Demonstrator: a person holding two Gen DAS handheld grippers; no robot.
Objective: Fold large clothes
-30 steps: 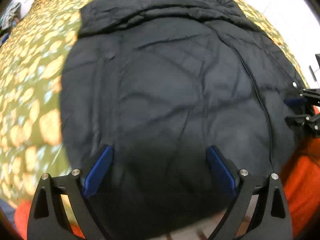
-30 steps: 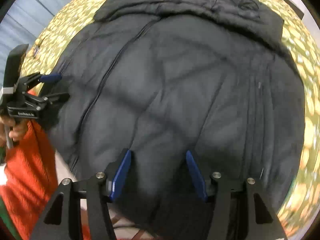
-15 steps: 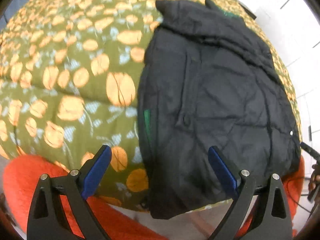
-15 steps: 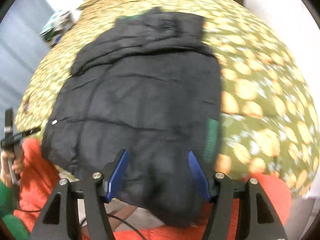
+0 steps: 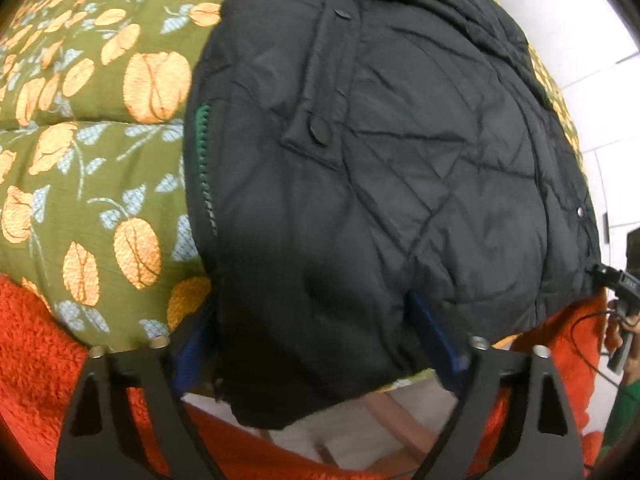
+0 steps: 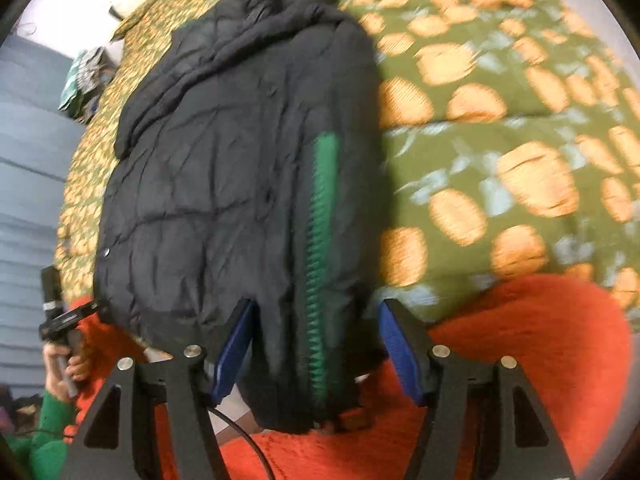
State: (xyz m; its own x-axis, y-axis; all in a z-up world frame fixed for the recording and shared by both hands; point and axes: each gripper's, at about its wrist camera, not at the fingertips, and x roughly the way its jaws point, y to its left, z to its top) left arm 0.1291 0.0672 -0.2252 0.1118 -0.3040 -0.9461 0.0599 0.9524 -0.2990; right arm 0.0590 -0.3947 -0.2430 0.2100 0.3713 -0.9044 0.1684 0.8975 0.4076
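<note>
While both grippers point steeply down at the bed's near edge, the left gripper (image 5: 316, 344) has just been closing, its blue pads (image 5: 434, 336) straddling the black quilted jacket (image 5: 380, 152) hem; grip not clear. Right gripper (image 6: 316, 354) jaws stand open astride the hem by the green zipper (image 6: 320, 216). Jacket lies folded lengthwise on the floral bedspread (image 5: 92, 120), collar at the far end.

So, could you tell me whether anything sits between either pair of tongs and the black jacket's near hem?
Nothing visible does. The left tongs have been closing with the black quilted jacket hem between the pads; the right tongs straddle the hem by the green zipper. Only the floral quilt lies underneath.
</note>
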